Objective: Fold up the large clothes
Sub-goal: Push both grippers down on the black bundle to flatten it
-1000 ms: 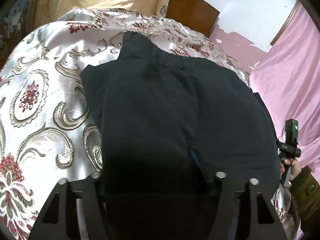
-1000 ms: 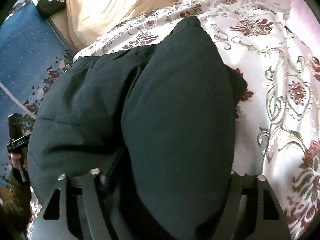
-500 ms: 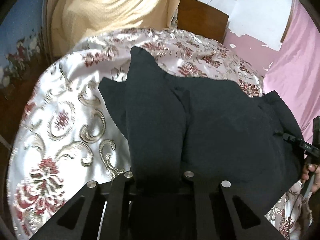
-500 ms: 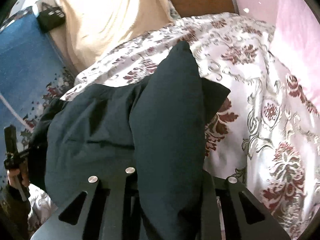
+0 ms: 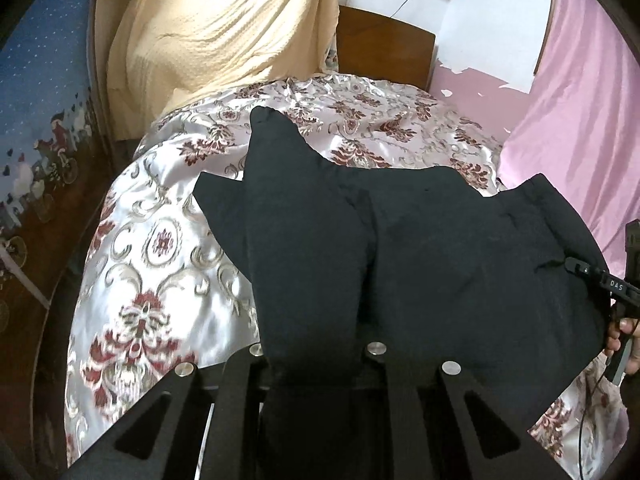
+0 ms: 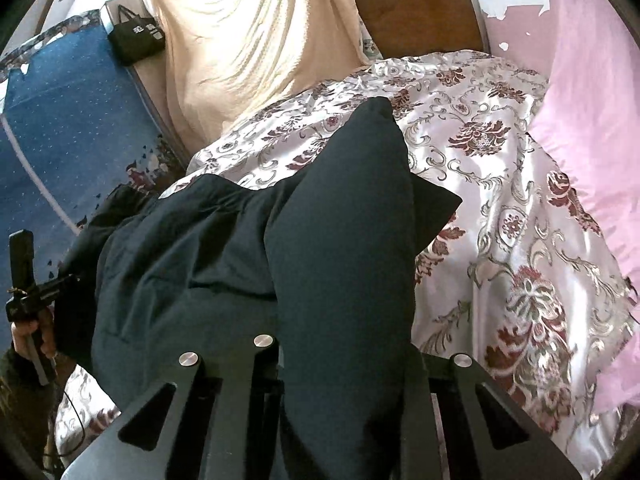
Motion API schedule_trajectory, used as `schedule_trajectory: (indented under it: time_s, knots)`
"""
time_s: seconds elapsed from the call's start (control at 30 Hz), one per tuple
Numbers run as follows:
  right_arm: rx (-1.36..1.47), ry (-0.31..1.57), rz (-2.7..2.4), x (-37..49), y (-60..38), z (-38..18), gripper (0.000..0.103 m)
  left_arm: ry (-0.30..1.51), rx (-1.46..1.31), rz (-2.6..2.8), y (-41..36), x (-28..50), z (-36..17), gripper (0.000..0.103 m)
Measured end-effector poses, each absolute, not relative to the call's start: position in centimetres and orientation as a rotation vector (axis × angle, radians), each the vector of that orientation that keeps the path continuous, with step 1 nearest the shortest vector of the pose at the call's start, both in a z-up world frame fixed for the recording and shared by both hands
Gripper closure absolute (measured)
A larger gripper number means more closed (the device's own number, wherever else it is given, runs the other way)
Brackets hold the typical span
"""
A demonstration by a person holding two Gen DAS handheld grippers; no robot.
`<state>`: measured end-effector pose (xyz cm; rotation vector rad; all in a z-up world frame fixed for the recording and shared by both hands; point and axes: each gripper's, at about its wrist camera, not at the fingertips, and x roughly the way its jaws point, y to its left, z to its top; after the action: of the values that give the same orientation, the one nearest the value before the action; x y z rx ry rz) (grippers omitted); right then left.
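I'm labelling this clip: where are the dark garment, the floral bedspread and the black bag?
dark garment (image 5: 460,248): left wrist view, broad middle panel.
floral bedspread (image 5: 160,248): left wrist view, bare patch left of the garment.
black bag (image 6: 136,38): right wrist view, its front face.

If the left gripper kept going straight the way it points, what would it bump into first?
Probably the dark garment itself: the left gripper is already shut on it, and the cloth stretches ahead over the bedspread.
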<state>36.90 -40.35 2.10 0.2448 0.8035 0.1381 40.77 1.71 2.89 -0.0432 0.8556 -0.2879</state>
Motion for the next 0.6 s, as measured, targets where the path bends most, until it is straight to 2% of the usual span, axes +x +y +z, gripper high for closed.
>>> schedule_trajectory:
  time_s: [0.33, 0.6]
  knots:
    - [0.237, 0.867, 0.113, 31.6, -39.0, -0.2, 0.086, 0.957, -0.068, -0.273, 2.3, 36.2, -1.6, 0.088]
    - [0.247, 0.878, 0.059, 30.0, -39.2, -3.1, 0.082, 0.956, -0.048, -0.252, 2.1, 35.2, -3.2, 0.087]
